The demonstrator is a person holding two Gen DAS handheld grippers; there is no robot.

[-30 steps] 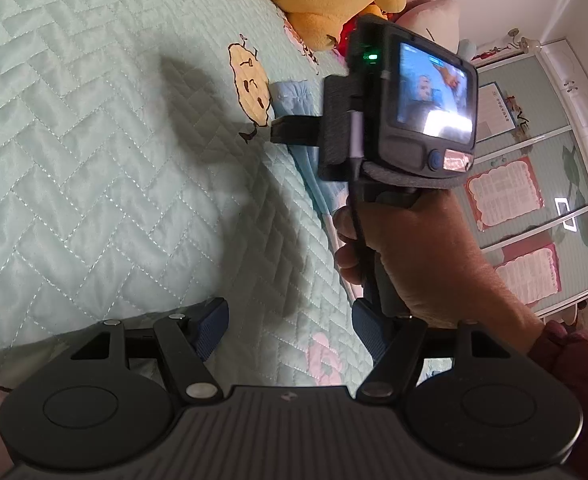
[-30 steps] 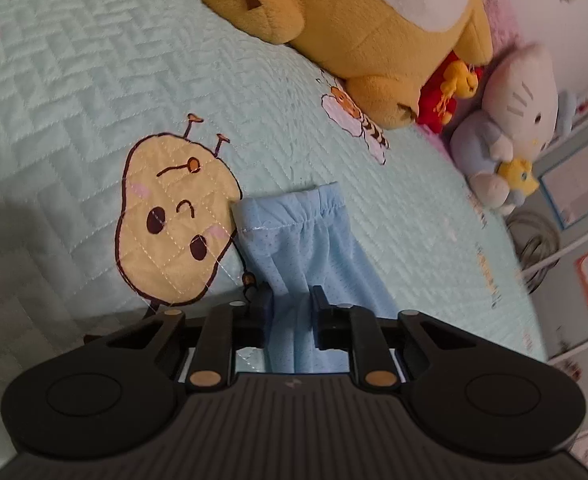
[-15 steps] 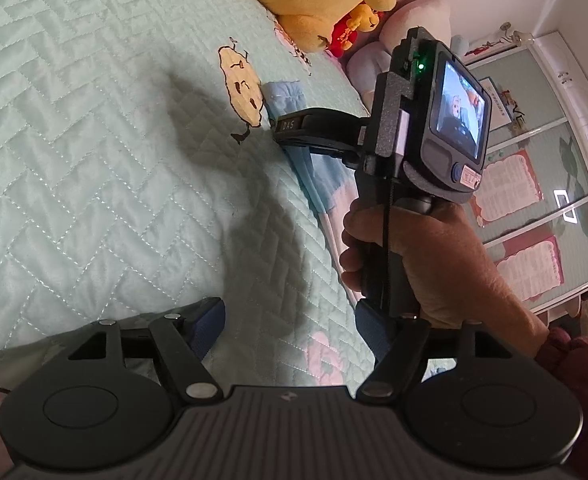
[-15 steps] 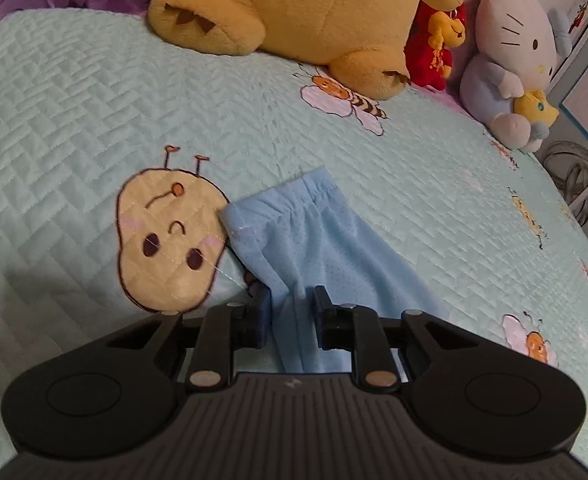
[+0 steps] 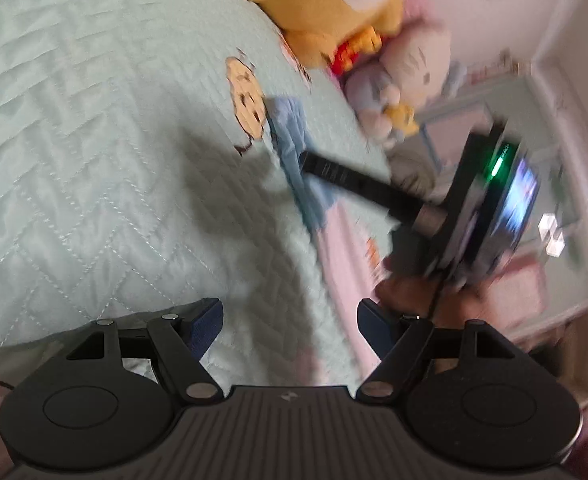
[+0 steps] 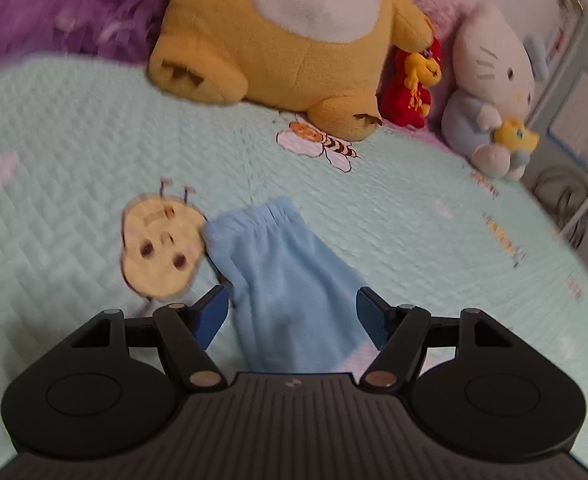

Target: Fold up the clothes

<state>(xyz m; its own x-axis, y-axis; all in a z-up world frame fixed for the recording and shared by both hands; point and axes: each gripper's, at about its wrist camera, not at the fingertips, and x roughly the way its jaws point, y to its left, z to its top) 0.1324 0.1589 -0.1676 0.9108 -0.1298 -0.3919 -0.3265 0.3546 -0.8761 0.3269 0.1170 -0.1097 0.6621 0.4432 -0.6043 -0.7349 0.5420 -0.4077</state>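
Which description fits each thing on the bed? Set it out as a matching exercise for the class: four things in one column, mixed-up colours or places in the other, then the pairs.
Things
1. folded cloth
2. big bear
3. small doll
4. cat toy

Descriptions
A. red, wedged between two bigger toys
B. light blue, lying flat on the quilt beside a yellow face picture
C. white head, holding a little yellow chick
D. yellow with a white belly

Pairs: 1-B, 2-D, 3-A, 4-C
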